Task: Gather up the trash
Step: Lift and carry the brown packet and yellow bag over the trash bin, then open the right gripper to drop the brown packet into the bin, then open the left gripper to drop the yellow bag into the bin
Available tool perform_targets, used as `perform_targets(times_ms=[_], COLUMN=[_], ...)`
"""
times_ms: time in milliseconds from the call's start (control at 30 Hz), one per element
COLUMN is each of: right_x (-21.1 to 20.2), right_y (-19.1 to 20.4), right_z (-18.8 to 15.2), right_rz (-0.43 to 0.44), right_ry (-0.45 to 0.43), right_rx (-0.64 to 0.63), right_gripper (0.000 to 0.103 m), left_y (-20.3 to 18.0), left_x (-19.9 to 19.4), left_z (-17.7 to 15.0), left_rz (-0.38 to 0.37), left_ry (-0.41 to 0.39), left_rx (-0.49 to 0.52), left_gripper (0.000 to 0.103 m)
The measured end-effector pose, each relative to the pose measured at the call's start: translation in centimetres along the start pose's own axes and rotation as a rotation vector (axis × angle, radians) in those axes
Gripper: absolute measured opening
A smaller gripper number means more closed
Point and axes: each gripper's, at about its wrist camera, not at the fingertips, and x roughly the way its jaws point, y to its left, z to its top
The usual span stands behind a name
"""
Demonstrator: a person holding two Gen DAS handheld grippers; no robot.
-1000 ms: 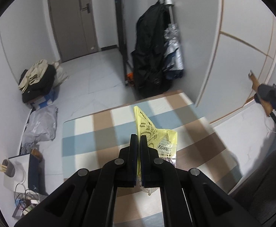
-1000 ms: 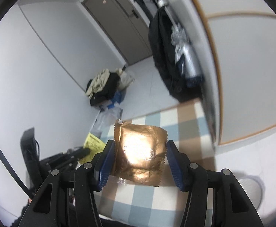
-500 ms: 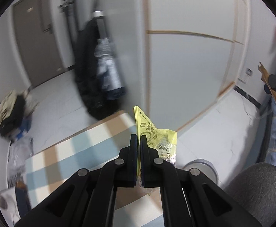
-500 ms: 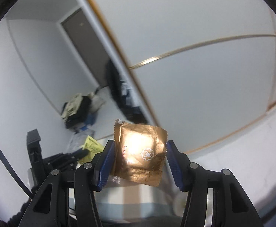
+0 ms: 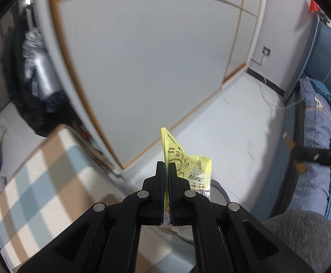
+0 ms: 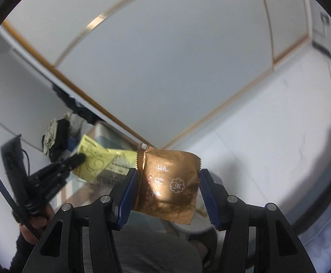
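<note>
Wrappers fill both claws as I watch the two wrist feeds. My left gripper (image 5: 166, 168) has its jaws pressed flat together on a yellow wrapper (image 5: 188, 163), which sticks up from between the pads and fans out to the right of them, black print showing on its face. Below and just beyond those fingertips I can make out the grey rim of a round bin (image 5: 221, 191), mostly hidden behind the claw and the wrapper. To the left of the claw lies a checked cloth (image 5: 40, 182) in blue, tan and white squares. Ahead of it stands a pale wall panel (image 5: 142, 56) with thin wooden trim, and white floor (image 5: 233, 125) runs off to the right towards a blue bed (image 5: 319, 118).

My right gripper (image 6: 167, 179) stands about half spread, and a bronze foil wrapper (image 6: 167, 182) spans the gap, its two side edges meeting the blue pads, its face turned to the camera with white characters on it. It hangs clear of any surface. Out to the left of this claw I see the left gripper (image 6: 80, 158) with the yellow wrapper (image 6: 97, 161), carried by a hand (image 6: 32, 223) low at the left edge. Directly under the foil wrapper a curved piece of the bin's rim (image 6: 183, 229) shows, blurred.
</note>
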Motion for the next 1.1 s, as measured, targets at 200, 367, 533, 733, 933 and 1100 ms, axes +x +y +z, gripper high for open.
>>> perform_targets(times_ms=[200, 367, 533, 733, 933, 1100], right_x=[5.8, 10.0, 14.5, 18.1, 19.8, 18.7], right_y=[-4.5, -6.4, -7.2, -7.5, -6.7, -7.4], right_z=[-1.8, -2.8, -3.9, -5.5, -5.5, -5.6], right_rz=[0.018, 0.061, 0.121, 0.159, 0.194, 0.199], right_ry=[0.111, 0.192, 0.280, 0.357, 0.383, 0.336], right_rx=[0.124, 0.180, 0.230, 0.226, 0.218, 0.228], right_gripper=[0.055, 0.054, 0.055, 0.065, 0.088, 0.093], left_y=[-1.7, -2.6, -2.9, -2.8, -2.6, -2.9], left_x=[4.3, 7.2, 9.2, 10.5, 11.8, 12.6], left_z=[0.0, -0.2, -0.6, -0.8, -0.6, -0.7], left_rz=[-0.032, -0.025, 0.000, 0.026, 0.031, 0.020], left_ry=[0.109, 0.192, 0.247, 0.298, 0.348, 0.396], left_rx=[0.011, 0.031, 0.046, 0.045, 0.035, 0.030], left_gripper=[0.000, 0.000, 0.000, 0.000, 0.000, 0.000])
